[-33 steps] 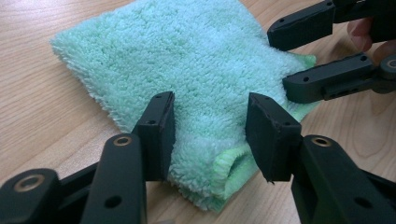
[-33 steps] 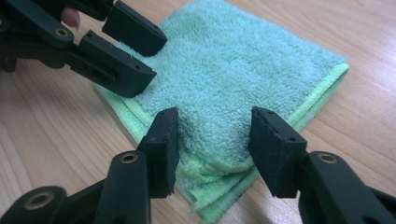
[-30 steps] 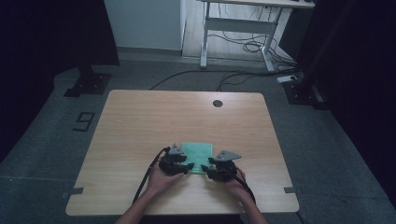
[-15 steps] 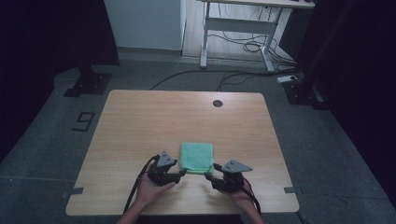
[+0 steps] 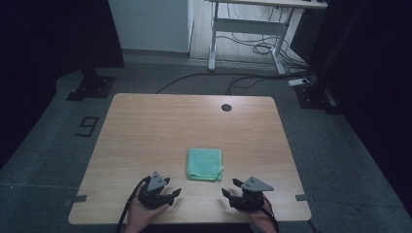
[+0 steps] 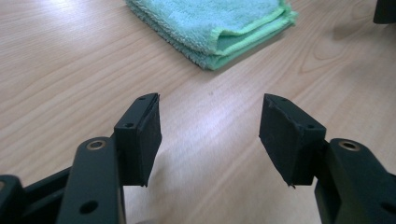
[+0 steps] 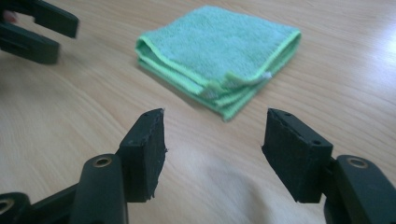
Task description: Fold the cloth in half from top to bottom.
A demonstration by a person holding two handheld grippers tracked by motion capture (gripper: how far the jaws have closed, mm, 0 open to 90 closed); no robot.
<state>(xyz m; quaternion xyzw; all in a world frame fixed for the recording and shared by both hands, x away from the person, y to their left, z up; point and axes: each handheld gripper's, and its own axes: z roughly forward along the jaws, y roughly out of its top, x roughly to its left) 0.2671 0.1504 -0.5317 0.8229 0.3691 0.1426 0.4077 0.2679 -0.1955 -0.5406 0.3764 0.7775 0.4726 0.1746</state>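
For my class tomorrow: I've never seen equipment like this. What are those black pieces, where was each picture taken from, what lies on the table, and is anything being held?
There is no robot here: a person holds a two-jaw clamp tool in each hand. The high view looks down from above the person's side of the wooden table. There the left hand-held gripper and the right hand-held gripper sit near the table's front edge. The other two pictures come from small cameras riding on each tool, looking along its own black jaws. A folded green towel lies flat between and just beyond the two tools. Nothing is held: both pairs of jaws have just been opening, stand apart over bare wood, and have nothing between them. The round dark spot is a hole near the table's far edge.
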